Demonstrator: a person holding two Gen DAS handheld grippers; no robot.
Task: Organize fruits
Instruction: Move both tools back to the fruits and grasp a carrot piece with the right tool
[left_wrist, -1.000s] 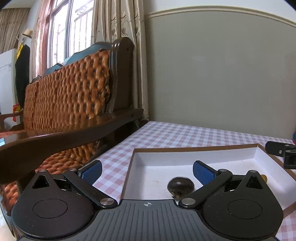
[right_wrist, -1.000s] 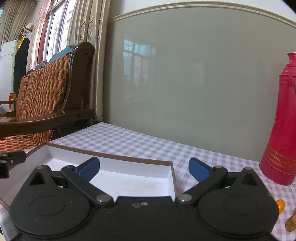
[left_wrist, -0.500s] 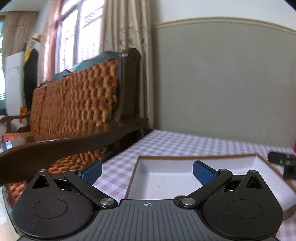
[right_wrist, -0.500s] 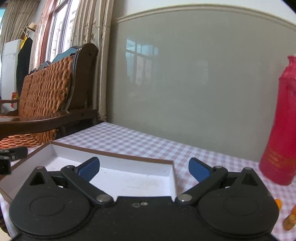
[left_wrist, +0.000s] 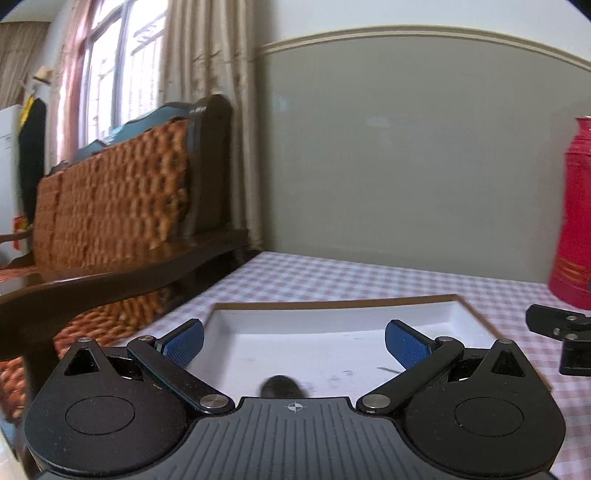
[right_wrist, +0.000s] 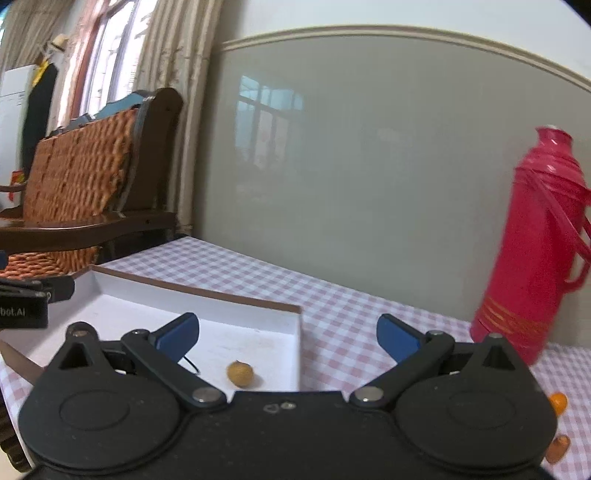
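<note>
A shallow white box with a brown rim (left_wrist: 332, 305) (right_wrist: 207, 291) lies on the checked tablecloth. A dark round fruit (left_wrist: 280, 387) rests on its floor, half hidden behind my left gripper's body. A small tan fruit (right_wrist: 240, 373) sits near the box's right wall. My left gripper (left_wrist: 293, 338) hangs open over the box with nothing between its blue pads. My right gripper (right_wrist: 287, 332) is open too, straddling the box's right wall. Two small orange fruits (right_wrist: 557, 403) lie on the cloth at the far right.
A tall red thermos (right_wrist: 535, 258) (left_wrist: 574, 221) stands at the back right of the table. A wooden chair with an orange woven back (left_wrist: 110, 206) sits close to the table's left edge. The grey wall runs behind the table.
Both grippers have swung to the right and tilted down. The thermos has come into the left wrist view, and the tan fruit and the dark fruit now show in the box.
</note>
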